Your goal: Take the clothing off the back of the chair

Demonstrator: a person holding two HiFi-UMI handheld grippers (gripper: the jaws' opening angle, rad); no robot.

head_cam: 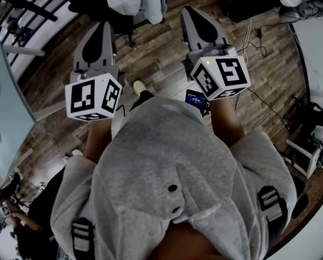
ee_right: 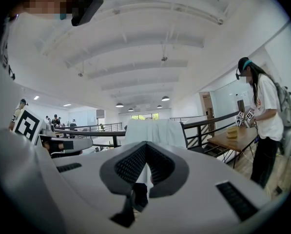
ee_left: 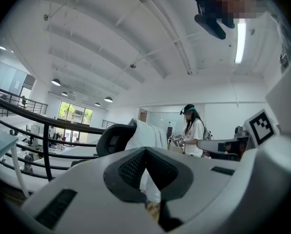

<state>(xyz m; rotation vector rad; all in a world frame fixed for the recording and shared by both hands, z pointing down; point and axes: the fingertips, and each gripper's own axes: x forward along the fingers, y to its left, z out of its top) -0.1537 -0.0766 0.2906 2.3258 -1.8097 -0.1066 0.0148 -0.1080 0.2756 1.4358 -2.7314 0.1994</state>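
Wood-plank floor (head_cam: pixel 156 58), white draped clothing (ee_right: pixel 155 130), mesh-backed chair (ee_left: pixel 113 139)

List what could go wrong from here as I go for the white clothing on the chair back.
The left claw and right claw are both shut and short of the white clothing; unopened, they would likely just nudge it off the chair. Cables lie on the floor to the right: a possible trip.

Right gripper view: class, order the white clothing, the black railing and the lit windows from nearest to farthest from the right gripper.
1. White clothing: centre, straight ahead.
2. Black railing: behind the clothing, running out to left and right.
3. Windows: far end of the room, centre.
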